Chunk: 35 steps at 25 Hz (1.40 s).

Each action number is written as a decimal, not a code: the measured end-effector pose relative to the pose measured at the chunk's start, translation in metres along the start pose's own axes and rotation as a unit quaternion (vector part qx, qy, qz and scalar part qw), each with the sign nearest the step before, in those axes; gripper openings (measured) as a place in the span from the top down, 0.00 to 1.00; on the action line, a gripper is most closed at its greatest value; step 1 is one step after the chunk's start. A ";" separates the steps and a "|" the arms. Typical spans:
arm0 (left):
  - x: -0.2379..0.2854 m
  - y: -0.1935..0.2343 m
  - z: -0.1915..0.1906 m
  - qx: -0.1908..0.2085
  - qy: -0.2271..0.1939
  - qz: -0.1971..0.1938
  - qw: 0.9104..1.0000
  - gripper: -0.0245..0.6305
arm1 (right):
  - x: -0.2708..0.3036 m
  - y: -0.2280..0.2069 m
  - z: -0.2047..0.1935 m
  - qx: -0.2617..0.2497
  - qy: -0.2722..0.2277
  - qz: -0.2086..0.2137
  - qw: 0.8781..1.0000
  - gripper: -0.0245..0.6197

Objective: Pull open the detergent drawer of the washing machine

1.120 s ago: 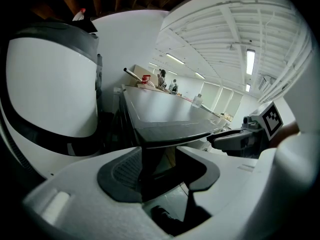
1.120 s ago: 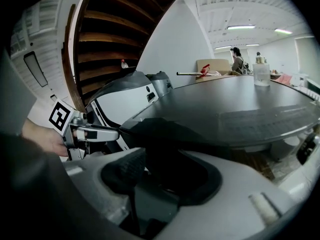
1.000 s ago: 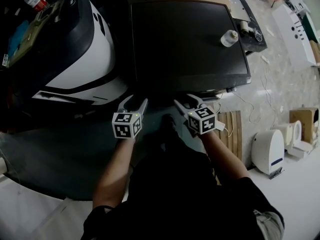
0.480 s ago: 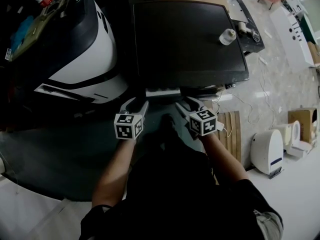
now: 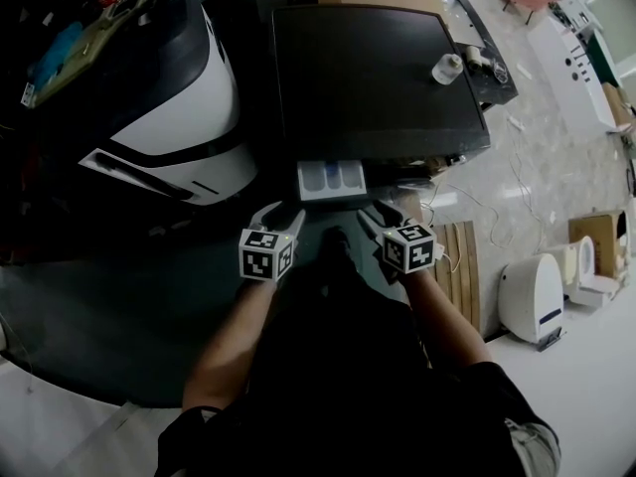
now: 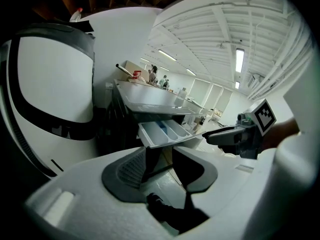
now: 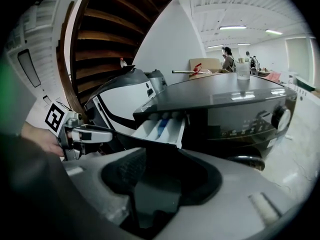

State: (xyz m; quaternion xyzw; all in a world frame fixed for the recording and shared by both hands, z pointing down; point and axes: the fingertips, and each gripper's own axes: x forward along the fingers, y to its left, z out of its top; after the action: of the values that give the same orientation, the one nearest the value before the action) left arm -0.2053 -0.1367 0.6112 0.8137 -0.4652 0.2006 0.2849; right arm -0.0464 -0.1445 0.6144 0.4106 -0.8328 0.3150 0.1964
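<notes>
Head view, ahead of both grippers: drawer point(image 5: 332, 180) stands part way out of the washer point(image 5: 368, 78) front, white compartments showing. It lies between my two tools, just right of the left gripper point(image 5: 281, 216) tips and just left of the right gripper point(image 5: 388, 210) tips. Cup point(image 5: 446, 68) sits well beyond, on the washer top; not in the way.

Left gripper view: jaws apart, fairly wide; they have just been closing. Drawer hangs above and just beyond the tips. A dark edge, which I take for the drawer's panel, drops into the gap close by the ribbed left pad. Pale floor shows between it and the other jaw, so no clamp.

Right gripper view: jaws wide. Drawer sits above the mouth, its dark panel running off to the left. The panel's near end is over the gap, but the pads are not squeezed on it. Any contact looks like a hook rather than a pinch; cannot confirm.

Judgement: pull under way, drawer probably short of full travel. To do it well:
- draw straight back along the drawer's own line, both sides even so it does not rack;
- keep the pull level, no downward lever on the panel;
- ease off as the stop nears.

Risk: an unclamped jaw slipping off the panel edge.
</notes>
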 end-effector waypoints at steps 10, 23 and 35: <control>-0.020 -0.019 -0.021 0.005 0.006 -0.012 1.000 0.71 | -0.023 0.013 -0.024 0.003 0.004 -0.011 1.000 0.67; -0.034 -0.031 -0.035 -0.019 0.001 0.014 1.000 0.71 | -0.041 0.017 -0.046 -0.009 0.025 0.017 1.000 0.67; -0.036 -0.081 -0.036 0.019 0.011 -0.049 0.999 0.95 | -0.037 0.122 -0.078 -0.094 0.080 0.173 0.977 0.96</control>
State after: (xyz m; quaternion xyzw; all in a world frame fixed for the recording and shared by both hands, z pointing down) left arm -0.1546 -0.0568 0.5949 0.8384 -0.4182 0.2041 0.2839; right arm -0.1183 -0.0140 0.6047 0.2129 -0.8989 0.2962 0.2427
